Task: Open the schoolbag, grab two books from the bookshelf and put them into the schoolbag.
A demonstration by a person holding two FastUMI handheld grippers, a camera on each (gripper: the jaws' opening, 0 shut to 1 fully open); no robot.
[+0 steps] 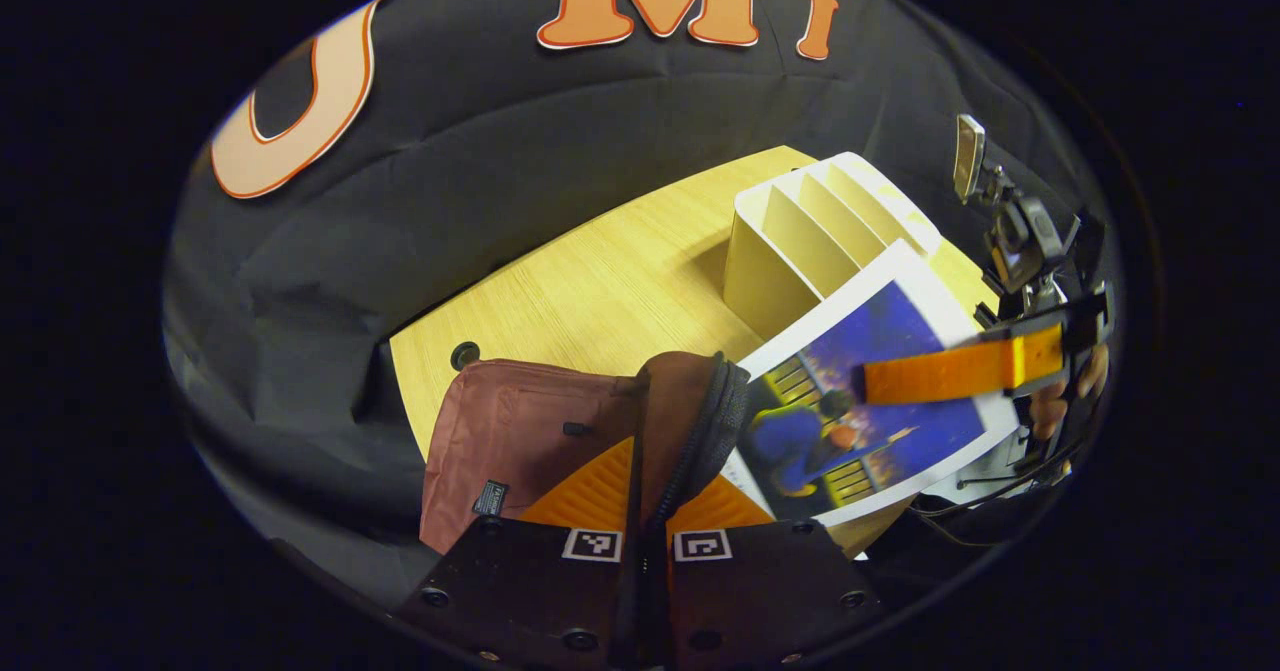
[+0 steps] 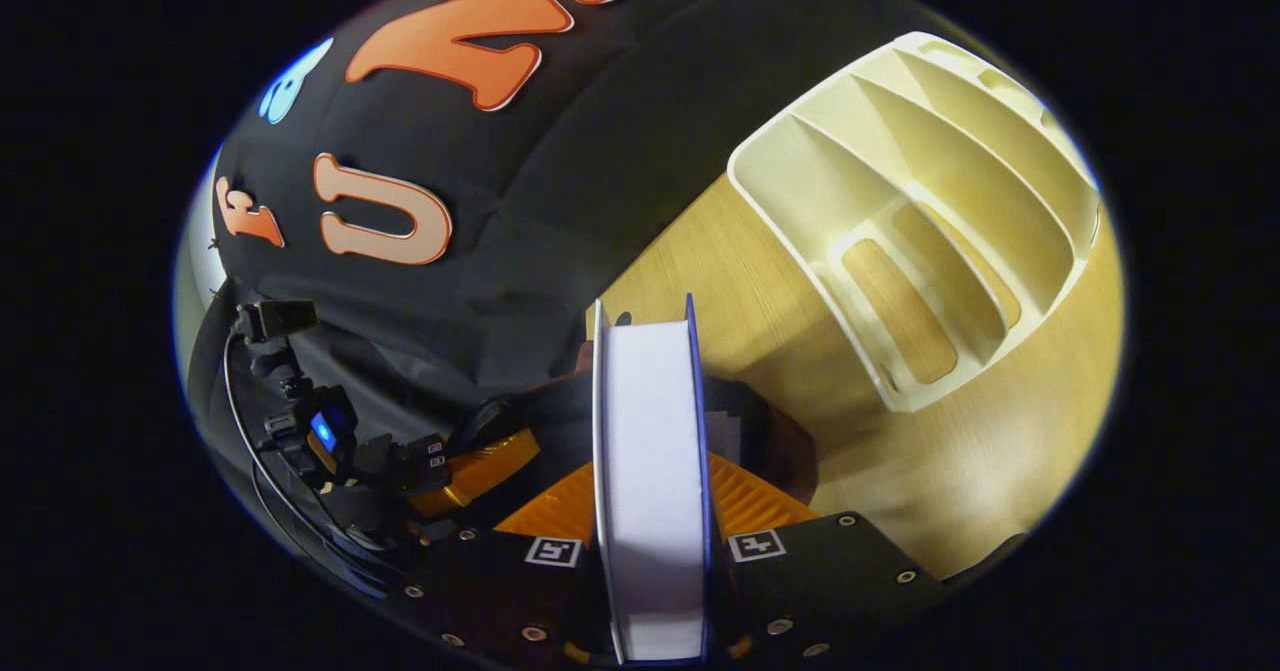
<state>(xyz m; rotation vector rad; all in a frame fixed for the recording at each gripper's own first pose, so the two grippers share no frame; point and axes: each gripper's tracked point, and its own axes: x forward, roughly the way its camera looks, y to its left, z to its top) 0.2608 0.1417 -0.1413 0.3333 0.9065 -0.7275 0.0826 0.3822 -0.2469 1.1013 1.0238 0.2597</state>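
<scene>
The maroon schoolbag (image 1: 520, 431) lies on the wooden table (image 1: 600, 291), and my left gripper (image 1: 648, 521) is shut on its zipped rim, holding the mouth up. A book with a blue picture cover (image 1: 800, 441) hangs just right of the bag's opening, tilted, with my right gripper (image 1: 868, 383) shut on it. In the right gripper view the same book (image 2: 650, 451) stands edge-on between the fingers of my right gripper (image 2: 650, 521), white pages facing me, above the schoolbag (image 2: 790, 451). The cream bookshelf (image 1: 800, 231) stands behind, and its slots (image 2: 930, 211) hold no books.
A hand (image 1: 1060, 401) holds the right gripper at the table's right edge, with cables hanging below it. My left gripper (image 2: 480, 471) sits low at the left in the right gripper view. Bare table (image 2: 950, 471) lies in front of the bookshelf. A round cable hole (image 1: 464, 355) is near the table's left corner.
</scene>
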